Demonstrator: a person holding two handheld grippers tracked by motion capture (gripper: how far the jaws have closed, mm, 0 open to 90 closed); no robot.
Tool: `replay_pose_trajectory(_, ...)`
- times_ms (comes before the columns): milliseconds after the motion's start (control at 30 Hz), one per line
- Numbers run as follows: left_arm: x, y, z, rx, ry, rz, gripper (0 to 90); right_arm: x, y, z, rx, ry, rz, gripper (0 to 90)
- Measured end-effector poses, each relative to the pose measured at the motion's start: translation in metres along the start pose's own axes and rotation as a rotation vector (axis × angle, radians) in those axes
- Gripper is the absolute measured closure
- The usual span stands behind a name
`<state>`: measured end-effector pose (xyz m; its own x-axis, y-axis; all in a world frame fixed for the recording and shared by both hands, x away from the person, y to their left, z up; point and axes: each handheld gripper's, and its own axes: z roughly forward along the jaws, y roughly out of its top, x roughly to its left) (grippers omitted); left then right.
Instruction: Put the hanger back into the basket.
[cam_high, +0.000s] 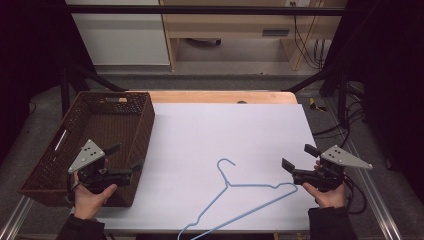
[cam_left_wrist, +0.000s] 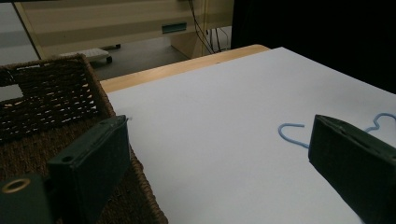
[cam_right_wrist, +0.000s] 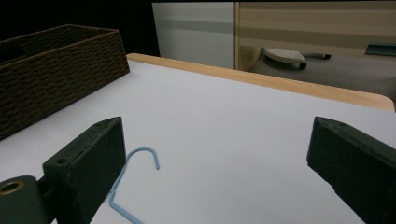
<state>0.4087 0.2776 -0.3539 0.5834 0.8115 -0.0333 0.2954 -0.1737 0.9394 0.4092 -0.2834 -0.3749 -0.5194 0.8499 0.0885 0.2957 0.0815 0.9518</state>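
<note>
While a light-blue wire hanger (cam_high: 240, 197) is lying flat on the white table surface (cam_high: 225, 135), we are holding both grippers above the near edge with nothing between their jaws. Our left gripper (cam_high: 120, 162) is hovering over the near right corner of the brown wicker basket (cam_high: 107, 117), which is sitting at the left edge of the table; its jaws are spread wide and pointing toward the table's middle. Our right gripper (cam_high: 297, 157) is hovering near the table's right edge, just beside the hanger's right shoulder, its jaws likewise spread wide apart and gripping nothing. The hanger's hook is curling toward the table's centre, while its long bottom bar is running diagonally down to the near edge. Seen in the left gripper view, the hook (cam_left_wrist: 292, 133) is lying ahead, beside the right-hand jaw. Seen in the right gripper view, the hook (cam_right_wrist: 140, 161) is lying just beside the left-hand jaw, with the basket (cam_right_wrist: 56, 74) standing well apart behind it.
</note>
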Motion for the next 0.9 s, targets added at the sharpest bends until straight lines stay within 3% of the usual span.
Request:
replay_pose_trajectory(367, -0.001, 0.001, -0.001, 0.006, 0.003, 0.015, 5.7, 0.008, 0.002, 0.005, 0.017, 0.007, -0.024, 5.3)
replay_pose_trajectory(600, -0.003, 0.001, 0.0, 0.012, 0.002, 0.019, 5.7, 0.023, 0.0, 0.017, 0.052, 0.047, -0.047, 6.6)
replay_pose_trajectory(633, -0.003, 0.001, 0.0, 0.012, 0.001, 0.019, 5.7, 0.027, -0.001, 0.022, 0.071, 0.056, -0.076, 7.1)
replay_pose_trajectory(900, -0.004, 0.002, 0.0, 0.012, 0.001, 0.026, 5.9, 0.042, -0.007, 0.038, 0.131, 0.107, -0.091, 9.6)
